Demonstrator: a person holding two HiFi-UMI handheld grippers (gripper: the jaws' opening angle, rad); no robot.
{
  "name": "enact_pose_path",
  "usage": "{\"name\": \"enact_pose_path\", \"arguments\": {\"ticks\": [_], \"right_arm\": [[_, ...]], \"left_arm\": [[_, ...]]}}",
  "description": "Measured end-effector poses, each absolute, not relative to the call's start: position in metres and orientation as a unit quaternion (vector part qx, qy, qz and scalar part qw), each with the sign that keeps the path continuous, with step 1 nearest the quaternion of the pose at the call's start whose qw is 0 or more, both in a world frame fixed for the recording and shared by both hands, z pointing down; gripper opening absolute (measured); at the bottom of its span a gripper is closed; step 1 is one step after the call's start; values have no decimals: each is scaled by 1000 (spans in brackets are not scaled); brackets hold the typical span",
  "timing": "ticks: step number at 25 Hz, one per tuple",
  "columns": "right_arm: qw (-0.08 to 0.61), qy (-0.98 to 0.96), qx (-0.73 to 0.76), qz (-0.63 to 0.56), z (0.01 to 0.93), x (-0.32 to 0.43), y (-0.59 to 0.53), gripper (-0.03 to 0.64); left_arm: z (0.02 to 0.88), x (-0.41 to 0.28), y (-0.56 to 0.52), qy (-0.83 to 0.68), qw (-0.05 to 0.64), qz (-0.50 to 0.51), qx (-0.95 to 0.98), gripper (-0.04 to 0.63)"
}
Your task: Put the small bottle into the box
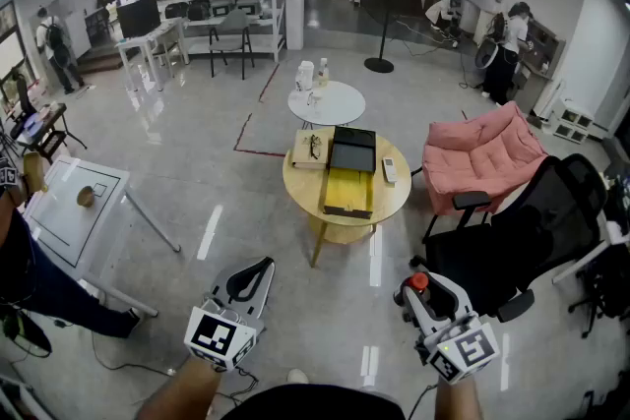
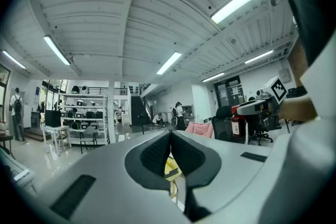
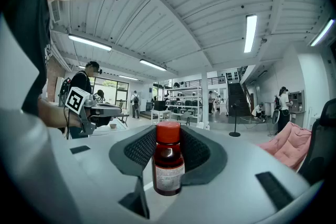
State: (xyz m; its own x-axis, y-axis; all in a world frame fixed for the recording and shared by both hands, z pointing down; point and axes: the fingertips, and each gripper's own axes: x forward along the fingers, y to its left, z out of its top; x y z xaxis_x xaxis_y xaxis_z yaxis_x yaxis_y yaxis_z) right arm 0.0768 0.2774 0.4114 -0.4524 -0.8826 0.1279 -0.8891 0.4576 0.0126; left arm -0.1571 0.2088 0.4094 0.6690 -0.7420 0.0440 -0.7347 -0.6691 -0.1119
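Note:
In the right gripper view a small brown bottle with a red cap stands upright between the dark pads, and my right gripper is shut on it. The head view shows that gripper low at the right, the bottle's red cap showing at its tip. My left gripper is low at the left; its pads meet with nothing between them. The box, yellow with a black lid folded back, lies open on the round yellow table, well ahead of both grippers.
A pink armchair and a black office chair stand right of the yellow table. A small white round table stands behind it. A white folding table is at the left. A remote lies beside the box.

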Motion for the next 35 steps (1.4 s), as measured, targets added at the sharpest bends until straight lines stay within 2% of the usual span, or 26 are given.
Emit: {"name": "enact_pose_path", "arguments": {"ticks": [14,35], "right_arm": [[31,-851,523,34,404,60,284,150],[63,-849,524,31,404,52,262,150]], "left_arm": [[404,-184,209,412,60,-44,-908,18],[423,-208,184,433,39,-47,-900,18]]}}
